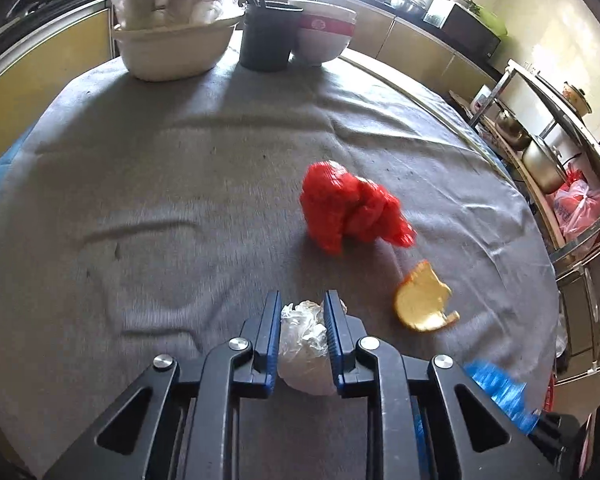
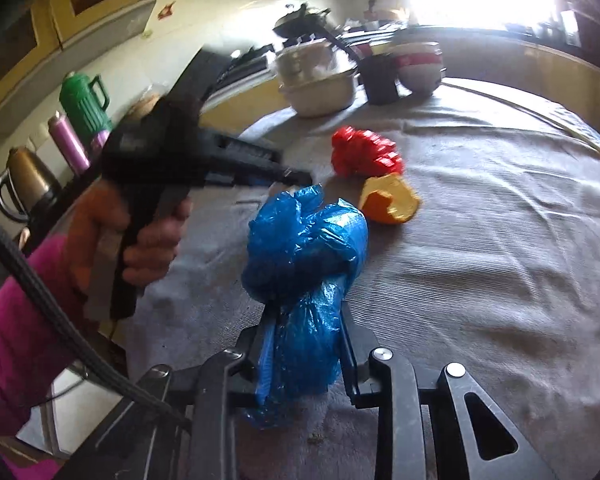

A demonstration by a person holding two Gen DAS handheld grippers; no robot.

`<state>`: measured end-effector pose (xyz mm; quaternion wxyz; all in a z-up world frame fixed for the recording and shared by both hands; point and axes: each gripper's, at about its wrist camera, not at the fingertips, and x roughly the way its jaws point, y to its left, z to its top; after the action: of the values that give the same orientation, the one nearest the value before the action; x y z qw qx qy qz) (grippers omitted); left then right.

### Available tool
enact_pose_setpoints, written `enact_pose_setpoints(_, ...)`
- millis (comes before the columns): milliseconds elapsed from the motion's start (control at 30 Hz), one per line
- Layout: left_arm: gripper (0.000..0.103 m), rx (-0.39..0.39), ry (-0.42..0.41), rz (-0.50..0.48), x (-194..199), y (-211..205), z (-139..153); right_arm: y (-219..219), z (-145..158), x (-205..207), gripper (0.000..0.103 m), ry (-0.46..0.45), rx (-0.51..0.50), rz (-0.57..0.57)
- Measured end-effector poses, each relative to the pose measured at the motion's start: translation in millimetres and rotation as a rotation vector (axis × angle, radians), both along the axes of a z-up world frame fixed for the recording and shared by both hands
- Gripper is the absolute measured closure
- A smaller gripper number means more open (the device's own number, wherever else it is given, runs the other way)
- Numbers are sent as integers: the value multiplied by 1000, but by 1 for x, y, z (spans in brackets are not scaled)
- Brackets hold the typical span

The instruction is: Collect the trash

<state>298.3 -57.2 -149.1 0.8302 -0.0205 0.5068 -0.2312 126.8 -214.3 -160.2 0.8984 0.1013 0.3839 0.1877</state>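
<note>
The left gripper (image 1: 303, 306) is closed on a crumpled white plastic wad (image 1: 305, 344), which sits between its blue pads just above the grey cloth of the table (image 1: 140, 184), near the front edge. The right gripper (image 2: 308, 316) is closed on a blue plastic bag (image 2: 306, 248); the bag bulges above the fingers. A red net bag (image 1: 352, 208) lies near the middle of the table, and an orange peel (image 1: 422, 304) lies just beside it, toward the right edge. At the far edge stand a white basin (image 1: 172, 46), a dark cup (image 1: 266, 36) and a red-and-white bowl (image 1: 326, 32), close together. A hand (image 2: 140, 232) in a pink sleeve (image 2: 16, 340) holds the left gripper's handle.
</note>
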Motion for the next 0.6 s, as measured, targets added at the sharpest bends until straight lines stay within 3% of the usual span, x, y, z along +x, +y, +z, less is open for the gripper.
enact_pose_setpoints(200, 81, -5, -50, 22, -41, 13, 25, -20, 14, -31, 73, -23, 32, -78)
enact_pose_setpoints(600, 81, 152, -309, 39, -157, 3, 86, -41, 60, -99, 73, -141, 42, -185)
